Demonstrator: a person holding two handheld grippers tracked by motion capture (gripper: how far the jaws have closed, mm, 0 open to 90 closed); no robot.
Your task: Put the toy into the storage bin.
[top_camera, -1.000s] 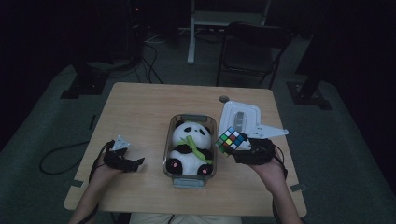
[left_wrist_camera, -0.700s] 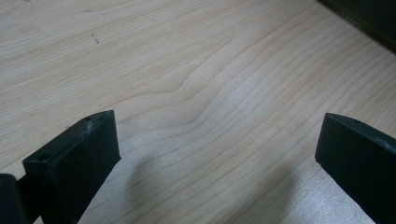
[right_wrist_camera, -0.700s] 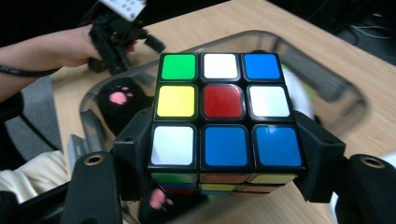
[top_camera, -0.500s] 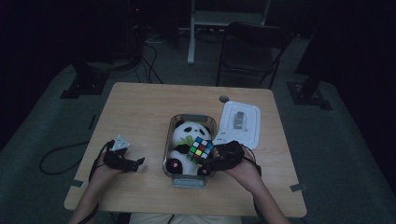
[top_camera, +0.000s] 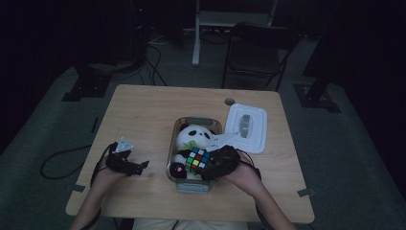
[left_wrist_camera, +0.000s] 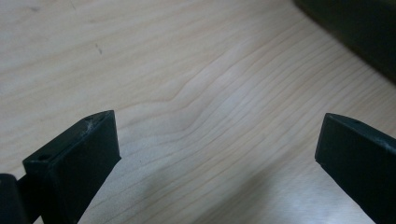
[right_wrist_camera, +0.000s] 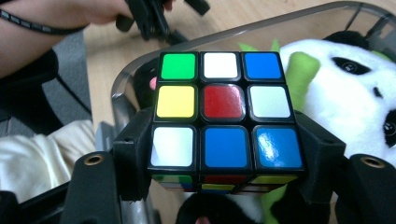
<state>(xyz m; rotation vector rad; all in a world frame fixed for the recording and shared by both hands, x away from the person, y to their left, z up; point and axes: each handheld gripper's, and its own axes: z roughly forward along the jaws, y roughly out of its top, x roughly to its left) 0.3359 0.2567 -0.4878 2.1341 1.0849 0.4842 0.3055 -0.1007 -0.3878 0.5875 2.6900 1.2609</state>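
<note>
A scrambled puzzle cube [top_camera: 197, 160] [right_wrist_camera: 224, 112] is clamped between the jaws of my right gripper [top_camera: 207, 163] [right_wrist_camera: 224, 154], held over the near end of a clear plastic bin [top_camera: 185, 120]. A plush panda [top_camera: 194, 139] [right_wrist_camera: 345, 88] lies inside that bin, just beyond and under the cube. My left gripper [top_camera: 142, 166] [left_wrist_camera: 217, 154] rests low over bare wood at the table's near left, jaws wide apart with nothing between them.
The bin's white lid [top_camera: 246, 127] lies flat on the table to the right of the bin. A small round hole [top_camera: 230, 101] sits near the far edge. A chair [top_camera: 258, 52] stands beyond the wooden table [top_camera: 143, 110].
My right gripper has carried the cube leftward from beside the lid to above the panda at the bin's near end. The left gripper has stayed put.
</note>
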